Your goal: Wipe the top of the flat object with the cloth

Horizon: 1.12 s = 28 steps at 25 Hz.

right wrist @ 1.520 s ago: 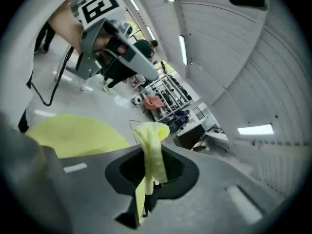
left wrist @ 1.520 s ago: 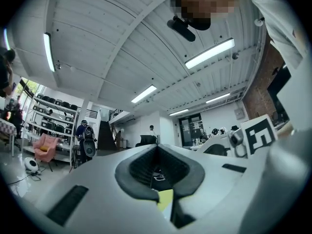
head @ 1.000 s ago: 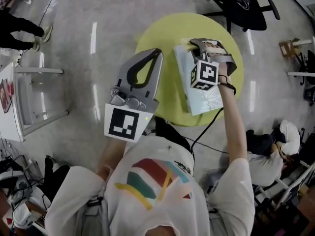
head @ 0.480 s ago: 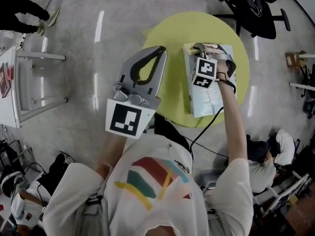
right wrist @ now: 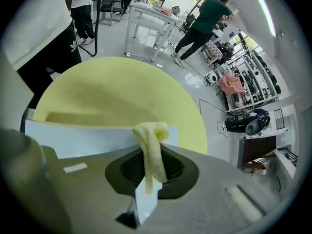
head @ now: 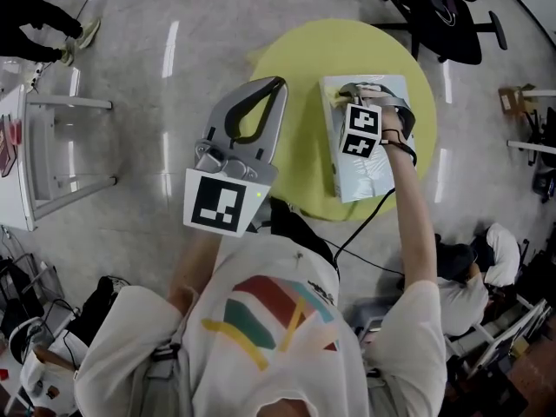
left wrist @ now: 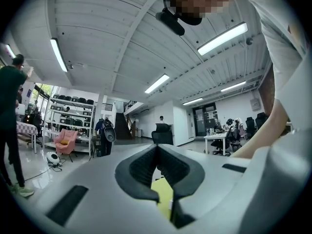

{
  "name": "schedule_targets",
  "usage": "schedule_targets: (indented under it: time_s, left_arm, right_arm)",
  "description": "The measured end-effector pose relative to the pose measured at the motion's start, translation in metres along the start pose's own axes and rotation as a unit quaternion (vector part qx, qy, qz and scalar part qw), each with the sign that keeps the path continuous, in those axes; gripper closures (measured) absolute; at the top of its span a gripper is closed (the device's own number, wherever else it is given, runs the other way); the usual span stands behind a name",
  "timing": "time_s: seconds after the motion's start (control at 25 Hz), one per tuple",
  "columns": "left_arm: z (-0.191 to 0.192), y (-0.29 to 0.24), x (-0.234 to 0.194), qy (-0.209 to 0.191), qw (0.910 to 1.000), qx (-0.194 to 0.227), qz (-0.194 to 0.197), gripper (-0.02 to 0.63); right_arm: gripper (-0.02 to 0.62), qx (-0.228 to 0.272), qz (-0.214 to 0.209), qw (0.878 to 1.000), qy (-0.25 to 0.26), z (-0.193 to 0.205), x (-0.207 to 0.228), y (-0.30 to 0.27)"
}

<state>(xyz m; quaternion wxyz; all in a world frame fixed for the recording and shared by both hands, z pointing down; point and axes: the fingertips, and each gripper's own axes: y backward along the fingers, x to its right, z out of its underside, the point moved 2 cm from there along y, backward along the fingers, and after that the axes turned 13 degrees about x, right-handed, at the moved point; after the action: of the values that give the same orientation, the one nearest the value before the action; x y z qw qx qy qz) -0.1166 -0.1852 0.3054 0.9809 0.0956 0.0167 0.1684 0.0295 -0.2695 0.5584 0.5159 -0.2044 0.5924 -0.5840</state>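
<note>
Left gripper (left wrist: 157, 147), lower centre: I saw its jaws meeting at the tips with nothing between them. A sliver of yellow table (left wrist: 163, 195) showed through the gap below. A pink armchair (left wrist: 65, 139) stood at the left edge.

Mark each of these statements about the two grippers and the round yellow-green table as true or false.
1. The right gripper grips a pale yellow cloth. True.
2. The flat pale blue rectangular object lies on the grey floor. False: it lies on the round yellow-green table.
3. The left gripper holds a second cloth. False: its jaws are together with nothing between them.
4. The left gripper is off to the side of the flat object, not touching it. True.
</note>
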Motion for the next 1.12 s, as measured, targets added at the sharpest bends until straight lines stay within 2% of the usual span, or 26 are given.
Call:
schedule_targets:
  time_s: [0.28, 0.56, 1.12]
  left_arm:
    - [-0.005, 0.003, 0.0, 0.004, 0.9999, 0.012, 0.004, 0.591]
    - [-0.008, 0.005, 0.019, 0.009, 0.9992, 0.02, 0.033, 0.591]
    - [-0.005, 0.005, 0.048, 0.026, 0.9953, 0.026, 0.09, 0.591]
  right_arm:
    - [0.569, -0.005, -0.027, 1.0, -0.013, -0.001, -0.034, 0.014]
    - [0.569, -0.001, -0.043, 0.998, -0.053, 0.001, -0.084, 0.033]
    - [0.569, -0.01, -0.064, 0.994, -0.087, -0.005, -0.184, 0.071]
